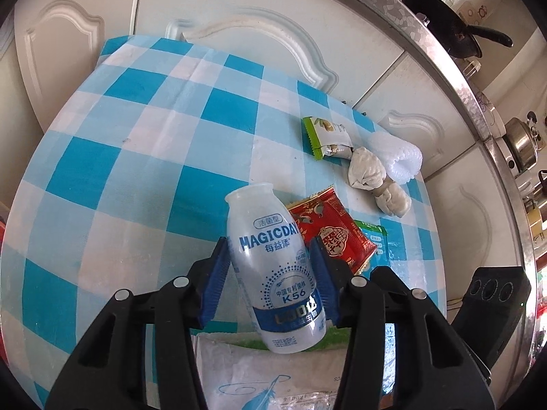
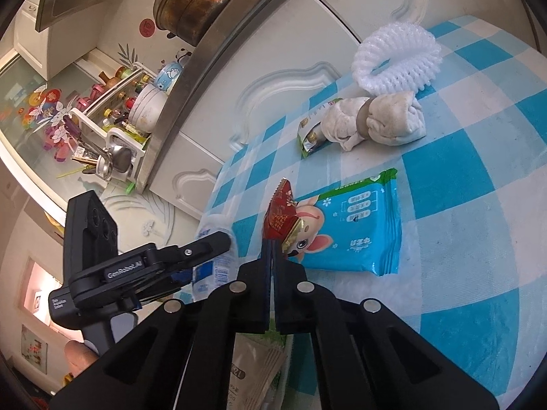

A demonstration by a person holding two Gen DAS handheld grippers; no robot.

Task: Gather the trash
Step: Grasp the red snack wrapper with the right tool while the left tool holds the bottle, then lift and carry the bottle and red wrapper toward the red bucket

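Note:
My left gripper (image 1: 270,273) is shut on a white plastic drink bottle (image 1: 270,259) with blue print, held above the blue-checked tablecloth (image 1: 136,157). My right gripper (image 2: 271,256) is shut on a red snack wrapper (image 2: 280,212), seen edge-on; the wrapper also shows in the left wrist view (image 1: 328,232). A green-white snack wrapper (image 1: 324,136), a crumpled tissue wad (image 1: 369,174) and a white foam net (image 1: 400,157) lie on the cloth farther off. The left gripper body (image 2: 136,270) shows at the left of the right wrist view.
A blue wet-wipes pack (image 2: 355,229) lies under the red wrapper. A white bag (image 1: 273,372) sits below my left gripper. White cabinet doors (image 1: 259,24) and a steel-edged counter (image 1: 454,68) with pans stand behind the table. A dish rack (image 2: 112,126) sits on the counter.

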